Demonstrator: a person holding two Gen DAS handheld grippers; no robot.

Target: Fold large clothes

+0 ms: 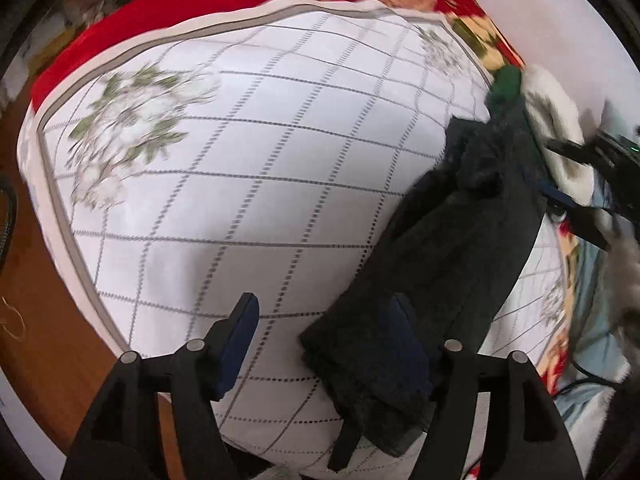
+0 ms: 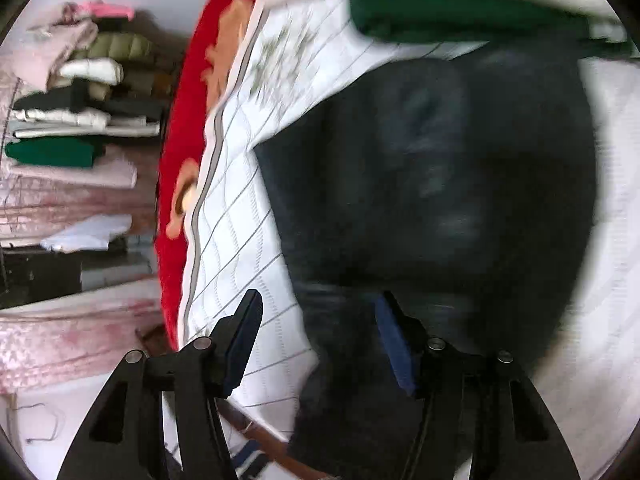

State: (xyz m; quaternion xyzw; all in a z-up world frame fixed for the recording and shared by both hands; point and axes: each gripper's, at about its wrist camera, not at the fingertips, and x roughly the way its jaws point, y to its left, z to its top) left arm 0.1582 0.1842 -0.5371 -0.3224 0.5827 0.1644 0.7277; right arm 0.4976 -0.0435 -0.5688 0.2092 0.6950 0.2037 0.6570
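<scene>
Now black garment point(image 1: 440, 264) on quilt point(image 1: 248, 184), claws apart

black garment point(image 1: 440, 248) | white quilt point(image 1: 248, 168), grey grid, green-white florals | red blanket point(image 1: 160, 4) | green cloth point(image 2: 460, 16)

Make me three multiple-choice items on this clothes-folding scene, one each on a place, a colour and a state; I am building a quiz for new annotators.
1. Where does the black garment lie in the left wrist view?
A. On the right part of the white quilt
B. On the wooden floor
C. On the stack of folded clothes

2. What colour is the blanket under the white quilt?
A. Blue
B. Red
C. Yellow

3. How does the left gripper stand?
A. Shut on the quilt
B. Shut and empty
C. Open

Answers: 1 A, the dark cloth runs along the quilt's right side. 2 B, red cloth shows beyond the quilt's edge. 3 C, a wide gap parts its fingers.
</scene>
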